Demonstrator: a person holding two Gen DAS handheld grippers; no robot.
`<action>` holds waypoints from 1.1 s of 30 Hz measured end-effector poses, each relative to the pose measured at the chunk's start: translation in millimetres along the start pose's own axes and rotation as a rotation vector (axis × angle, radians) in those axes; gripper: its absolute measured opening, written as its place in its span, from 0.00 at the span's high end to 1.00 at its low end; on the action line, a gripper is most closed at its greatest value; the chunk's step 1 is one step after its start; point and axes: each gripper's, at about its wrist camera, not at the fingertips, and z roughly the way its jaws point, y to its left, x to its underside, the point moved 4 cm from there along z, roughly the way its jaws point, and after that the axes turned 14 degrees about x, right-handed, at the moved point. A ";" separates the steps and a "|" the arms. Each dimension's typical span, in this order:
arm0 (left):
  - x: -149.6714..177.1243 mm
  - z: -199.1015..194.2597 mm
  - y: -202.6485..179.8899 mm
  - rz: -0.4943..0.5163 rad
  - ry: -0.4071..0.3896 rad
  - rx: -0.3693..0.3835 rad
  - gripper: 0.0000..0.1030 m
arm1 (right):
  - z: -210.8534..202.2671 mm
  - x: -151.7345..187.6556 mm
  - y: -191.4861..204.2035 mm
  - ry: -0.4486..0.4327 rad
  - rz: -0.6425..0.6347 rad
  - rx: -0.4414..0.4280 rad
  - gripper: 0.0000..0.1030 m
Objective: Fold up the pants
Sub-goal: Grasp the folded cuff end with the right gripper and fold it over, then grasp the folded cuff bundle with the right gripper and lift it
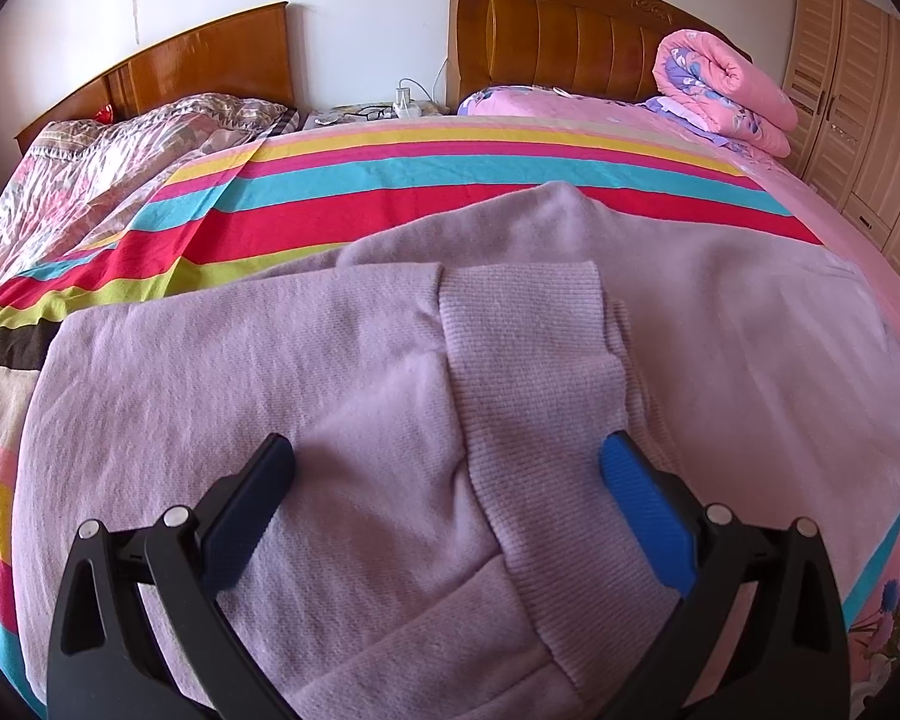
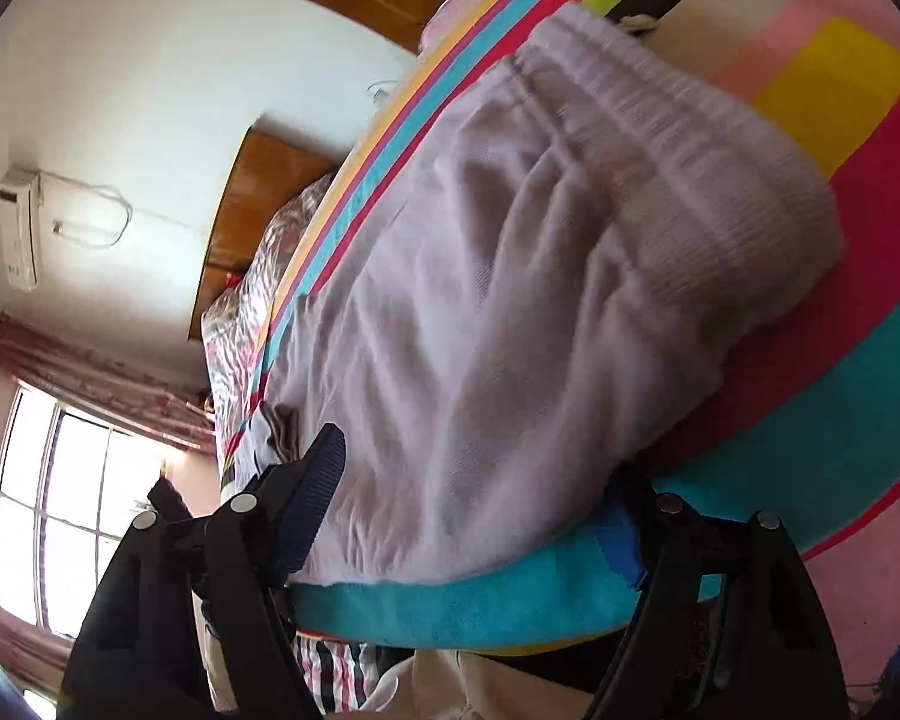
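The left tongs [image 1: 447, 468] stand wide open over the lilac pants [image 1: 222, 396], gripping nothing. The right tongs [image 2: 480, 480] are open around the pants' edge, not pressing it. The pants lie on the striped bed [image 1: 390, 180].

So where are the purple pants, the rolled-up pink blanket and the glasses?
purple pants [image 1: 240, 396]: left wrist view, on the flat cloth of a folded leg.
rolled-up pink blanket [image 1: 726, 90]: left wrist view, on the roll's outer side.
glasses [image 1: 373, 114]: left wrist view, on the dark frame, between the two beds.
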 end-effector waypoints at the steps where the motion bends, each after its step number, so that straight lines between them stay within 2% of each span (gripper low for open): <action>1: 0.0 0.0 0.2 0.000 0.000 0.001 0.01 | -3.2 -5.8 -4.4 -0.039 0.034 0.018 0.27; 3: 0.1 0.4 0.3 0.001 0.000 -0.001 0.01 | -12.4 -21.3 -30.3 -0.135 0.187 0.026 0.27; 5: -0.2 0.8 0.5 0.002 0.000 -0.001 0.01 | -14.9 -28.5 -48.0 -0.158 0.263 -0.001 0.32; 7: -0.3 0.7 0.9 0.002 0.000 -0.002 0.01 | -17.2 -30.9 -50.9 -0.189 0.239 0.037 0.33; 8: -0.3 0.9 0.4 0.002 0.001 -0.002 0.01 | -16.4 -31.3 -50.8 -0.193 0.232 0.029 0.33; 9: -0.6 1.1 0.4 0.003 0.002 -0.005 0.01 | -14.3 -31.6 -50.1 -0.195 0.223 0.027 0.39; 10: -0.4 1.6 -0.5 0.004 0.002 -0.009 0.01 | -11.1 -31.4 -49.4 -0.190 0.212 0.030 0.51; 12: -2.0 -2.9 -2.6 -0.003 -0.005 0.012 0.03 | -9.7 -31.0 -51.2 -0.200 0.225 0.018 0.58; 14: -7.2 -21.7 -8.7 -0.052 -0.058 0.081 0.04 | -17.2 -30.3 -56.1 -0.232 0.237 0.000 0.64; 16: -12.5 -36.1 -25.1 0.000 -0.073 0.076 0.04 | -24.9 -32.2 -54.0 -0.263 0.247 -0.010 0.66; 19: -0.8 -17.1 -43.6 0.070 0.048 0.073 0.04 | -31.9 -34.7 -48.4 -0.313 0.264 -0.051 0.66; 21: 16.4 9.4 -46.3 0.104 0.142 0.021 0.01 | -35.8 -37.3 -40.8 -0.337 0.248 -0.054 0.66; 22: 19.4 9.0 -52.8 0.151 0.094 0.008 0.01 | -39.4 -39.4 -34.2 -0.352 0.221 -0.039 0.66; 23: 21.0 9.7 -56.6 0.160 0.096 0.035 0.01 | -43.9 -41.5 -25.7 -0.370 0.192 -0.030 0.66; 25: 16.8 -4.3 -58.2 0.147 0.028 0.122 0.02 | -55.4 -45.1 -2.9 -0.417 0.113 0.002 0.66; 27: 10.7 -31.1 -48.2 0.110 -0.070 0.168 0.02 | -67.5 -49.7 40.7 -0.469 -0.012 0.056 0.66; 28: 8.9 -46.2 -38.0 0.092 -0.116 0.168 0.01 | -75.3 -47.4 66.5 -0.498 -0.104 0.085 0.66; 30: 7.6 -78.3 -6.0 0.025 -0.206 0.120 0.01 | -75.9 -36.5 138.6 -0.554 -0.345 0.137 0.66; 33: 14.7 -121.0 56.4 -0.149 -0.304 0.041 0.01 | -52.3 15.8 244.3 -0.585 -0.718 0.188 0.67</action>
